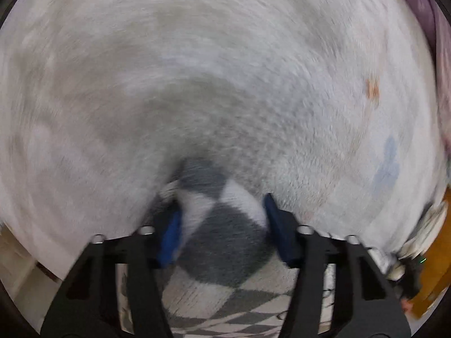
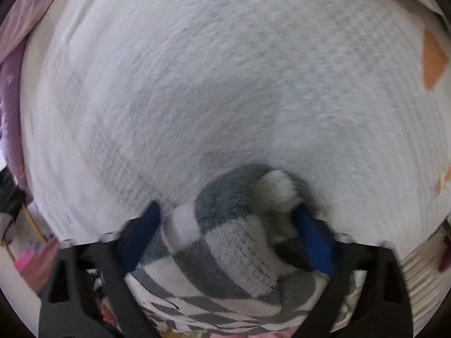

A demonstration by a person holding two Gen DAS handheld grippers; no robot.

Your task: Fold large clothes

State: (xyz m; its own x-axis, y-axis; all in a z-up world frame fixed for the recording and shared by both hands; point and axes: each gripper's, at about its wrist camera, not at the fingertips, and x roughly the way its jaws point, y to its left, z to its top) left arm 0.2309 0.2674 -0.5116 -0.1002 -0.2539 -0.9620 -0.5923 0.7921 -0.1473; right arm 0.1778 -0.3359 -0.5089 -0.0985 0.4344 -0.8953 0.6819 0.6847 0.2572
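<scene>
- One large fuzzy garment [image 1: 220, 239], checked in grey and white, is held up between two grippers, hanging just above a white fleecy surface [image 1: 197, 70] that fills most of both views.
- In the right wrist view the same garment [image 2: 225, 242] bunches into a thick wad between the fingers.
- Left gripper [image 1: 222, 219]: its two blue-padded fingers are partly spread, with the checked fabric pinched between them.
- Right gripper [image 2: 228, 225]: its two blue pads are also partly spread, clamped on the thick bunch of fabric.
- The white surface carries one orange patch [image 2: 432, 62] and one pale blue mark [image 1: 387, 163].
- One purple cloth [image 2: 11, 98] lies at the surface's edge.
- Both views are blurred.
</scene>
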